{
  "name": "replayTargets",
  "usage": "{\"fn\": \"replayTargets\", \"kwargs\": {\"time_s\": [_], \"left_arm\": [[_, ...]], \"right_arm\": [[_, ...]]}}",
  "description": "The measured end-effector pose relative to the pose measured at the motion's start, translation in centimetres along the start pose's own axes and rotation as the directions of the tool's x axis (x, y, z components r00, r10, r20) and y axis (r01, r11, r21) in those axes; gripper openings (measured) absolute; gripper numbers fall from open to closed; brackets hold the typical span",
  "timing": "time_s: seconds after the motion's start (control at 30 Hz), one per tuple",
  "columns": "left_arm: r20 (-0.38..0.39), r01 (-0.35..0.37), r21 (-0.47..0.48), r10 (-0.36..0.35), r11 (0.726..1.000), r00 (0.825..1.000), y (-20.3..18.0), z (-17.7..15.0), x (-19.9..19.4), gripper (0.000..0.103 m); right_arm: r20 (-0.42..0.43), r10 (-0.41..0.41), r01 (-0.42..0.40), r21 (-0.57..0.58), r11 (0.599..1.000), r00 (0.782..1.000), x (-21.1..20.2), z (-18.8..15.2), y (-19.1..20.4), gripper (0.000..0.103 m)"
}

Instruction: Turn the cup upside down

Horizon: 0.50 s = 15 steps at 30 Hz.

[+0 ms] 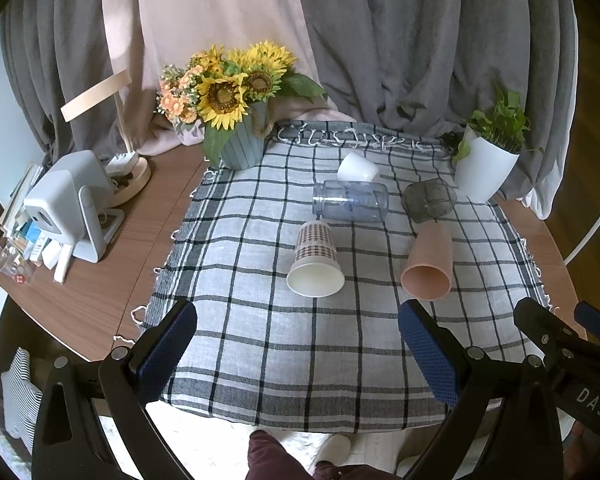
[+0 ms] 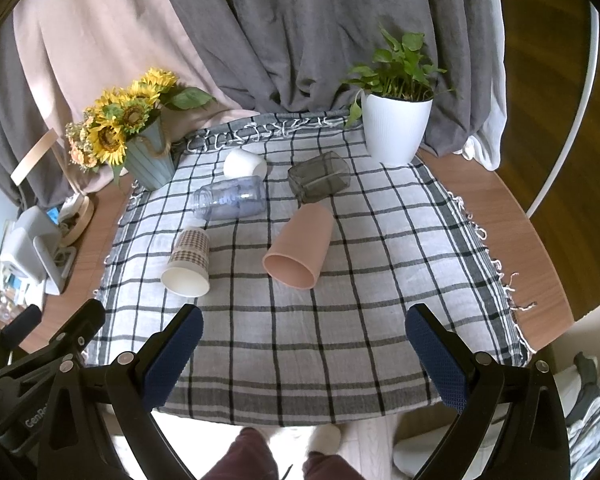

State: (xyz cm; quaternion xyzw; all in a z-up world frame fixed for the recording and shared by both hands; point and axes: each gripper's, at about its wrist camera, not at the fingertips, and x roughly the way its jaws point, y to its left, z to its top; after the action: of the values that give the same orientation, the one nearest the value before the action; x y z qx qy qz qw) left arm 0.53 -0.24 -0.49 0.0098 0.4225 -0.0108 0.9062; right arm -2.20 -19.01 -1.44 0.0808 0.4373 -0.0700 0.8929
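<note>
Both hand-held grippers, left (image 1: pixel 298 354) and right (image 2: pixel 304 356), hang released above checked cloth (image 2: pixel 300 340).

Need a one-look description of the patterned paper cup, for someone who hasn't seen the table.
On the checked cloth, find the sunflower pot at the back left. Nearer the camera lies the patterned paper cup, white mouth forward; only it has a brown check print.

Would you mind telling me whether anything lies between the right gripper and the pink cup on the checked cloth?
Nothing visible does. The right gripper is open over bare checked cloth, and the pink cup lies on its side ahead with its mouth toward the gripper. The patterned paper cup lies apart to its left; the grey glass sits behind it.
</note>
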Motion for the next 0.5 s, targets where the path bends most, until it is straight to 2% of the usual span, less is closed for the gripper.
{"fn": "replayTargets", "kwargs": {"time_s": [0.5], "left_arm": [[-0.02, -0.001, -0.006, 0.001, 1.0, 1.0, 0.18, -0.23, 0.23, 0.103]], "right_arm": [[0.0, -0.001, 0.001, 0.002, 1.0, 1.0, -0.04, -0.01, 0.08, 0.102]]}}
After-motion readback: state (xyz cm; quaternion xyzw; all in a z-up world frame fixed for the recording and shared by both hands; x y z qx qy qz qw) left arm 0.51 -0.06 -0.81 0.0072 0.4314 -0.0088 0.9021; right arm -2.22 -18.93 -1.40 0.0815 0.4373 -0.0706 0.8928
